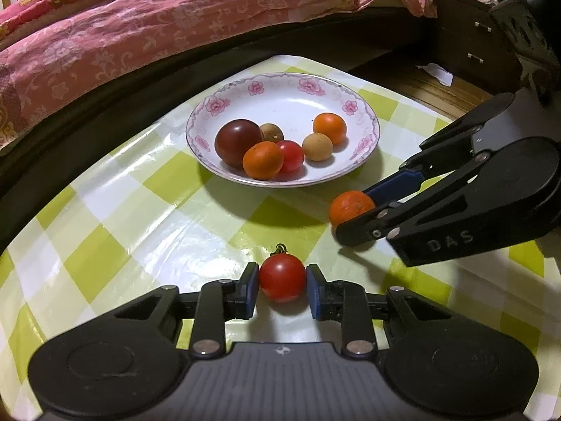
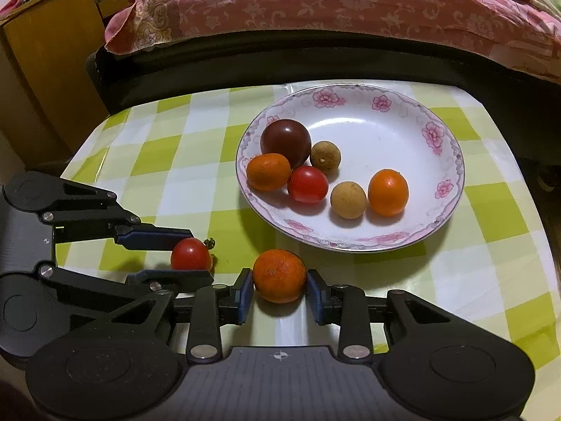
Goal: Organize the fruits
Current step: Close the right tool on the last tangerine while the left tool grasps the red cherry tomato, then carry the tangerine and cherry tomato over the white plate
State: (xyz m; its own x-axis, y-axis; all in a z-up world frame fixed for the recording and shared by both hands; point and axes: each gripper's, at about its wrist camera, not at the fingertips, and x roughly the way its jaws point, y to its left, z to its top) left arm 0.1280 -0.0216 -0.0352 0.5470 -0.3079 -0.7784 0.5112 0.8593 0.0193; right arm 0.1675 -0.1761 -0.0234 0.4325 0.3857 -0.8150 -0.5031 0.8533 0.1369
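**Both grippers clamped on fruit in front of the plate**

The left gripper (image 1: 282, 286) has its blue pads pressed against either side of a red cherry tomato (image 1: 282, 281), which sits on the green-and-white checked tablecloth (image 1: 140, 231) with its small stem pointing away from the jaws. The right gripper (image 2: 279, 290) grasps a small orange (image 2: 279, 275) the same way, pads touching both flanks, the fruit resting on the cloth.

Beyond both sets of jaws lies the floral-rimmed white plate (image 2: 452, 161). It holds a dark purple tomato (image 2: 285, 141), two more small oranges, a red tomato (image 2: 308, 184) and two tan longans (one of them touches the dark tomato). From the right wrist view, the left gripper's tomato lies to the left of the right jaws, near the orange but apart from it.
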